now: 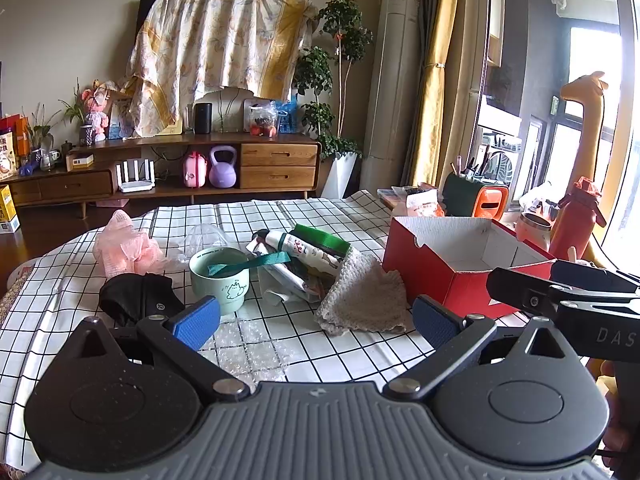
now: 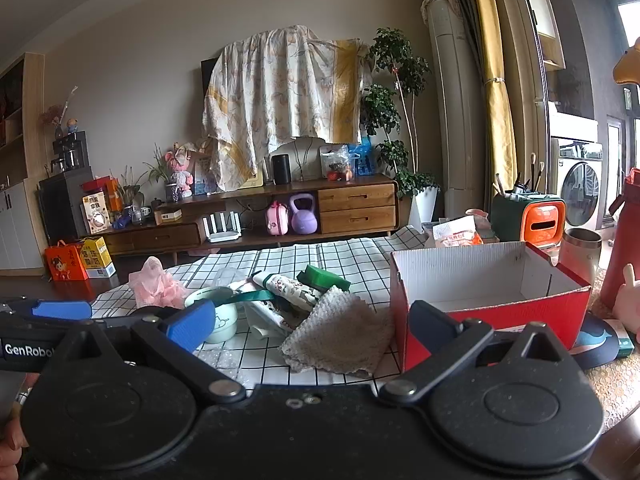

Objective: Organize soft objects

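On the checked tablecloth lie a grey knitted cloth, a pink mesh puff, a black fabric item, and a heap with patterned fabric and a green item. A teal ribbon hangs over a pale green mug. An open red box stands at the right. My left gripper is open and empty, near the knitted cloth. My right gripper is open and empty, in front of the knitted cloth and the red box.
Bubble wrap lies under the left gripper. A clear plastic cup lies behind the mug. A red bottle, a steel cup and an orange-green holder stand behind the box. A wooden TV cabinet is across the room.
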{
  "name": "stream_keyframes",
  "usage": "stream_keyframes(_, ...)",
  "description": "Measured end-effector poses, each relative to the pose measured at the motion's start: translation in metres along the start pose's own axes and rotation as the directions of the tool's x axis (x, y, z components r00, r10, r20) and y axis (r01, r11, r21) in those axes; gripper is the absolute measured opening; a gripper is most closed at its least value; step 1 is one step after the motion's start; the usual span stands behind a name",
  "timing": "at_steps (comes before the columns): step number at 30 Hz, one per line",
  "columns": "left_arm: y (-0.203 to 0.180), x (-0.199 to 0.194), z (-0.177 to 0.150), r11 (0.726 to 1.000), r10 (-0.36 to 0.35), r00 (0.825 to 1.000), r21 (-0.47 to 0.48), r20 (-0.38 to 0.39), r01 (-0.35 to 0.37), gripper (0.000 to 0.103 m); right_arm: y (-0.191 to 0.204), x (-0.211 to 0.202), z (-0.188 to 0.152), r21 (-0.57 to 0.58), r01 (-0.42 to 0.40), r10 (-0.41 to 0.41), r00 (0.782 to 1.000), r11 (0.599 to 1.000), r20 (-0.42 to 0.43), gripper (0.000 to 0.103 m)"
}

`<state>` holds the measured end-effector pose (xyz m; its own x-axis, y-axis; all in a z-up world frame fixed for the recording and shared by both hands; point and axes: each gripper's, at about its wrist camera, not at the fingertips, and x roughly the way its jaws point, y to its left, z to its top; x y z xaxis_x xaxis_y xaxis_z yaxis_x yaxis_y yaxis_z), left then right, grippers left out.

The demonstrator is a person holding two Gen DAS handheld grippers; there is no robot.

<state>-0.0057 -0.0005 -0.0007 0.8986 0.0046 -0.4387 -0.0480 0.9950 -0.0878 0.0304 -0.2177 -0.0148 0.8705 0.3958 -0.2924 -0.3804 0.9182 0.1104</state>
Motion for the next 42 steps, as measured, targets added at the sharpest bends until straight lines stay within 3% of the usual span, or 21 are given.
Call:
stream_keyframes(29,0.001,0.0,-0.002,1.0,0.012,1.0,-0.002,0.004,-0.012,0.103,0.002,0.003,-0.002,-0.017,-0.01,0.009,1.0,1.0,-0.013,0.103)
stream_keyframes(34,0.018,0.01,0.003,0.998,0.053,0.999,-0.016,-0.007,-0.053,0.103,0.004,0.013,-0.002,-0.041,-0.035,0.033,0.999,0.999,-0.038,0.103)
stream_keyframes(38,0.042,0.017,0.01,0.994,0.101,0.995,0.046,0.016,-0.101,0.103,0.003,0.034,0.0,-0.055,-0.026,0.02,0.994,0.998,-0.111,0.103)
stream_keyframes(42,0.078,0.031,0.012,0.991,0.127,0.992,-0.032,-0.026,-0.127,0.103,-0.002,0.053,0.0,-0.06,-0.04,0.03,0.987,0.997,-0.159,0.103)
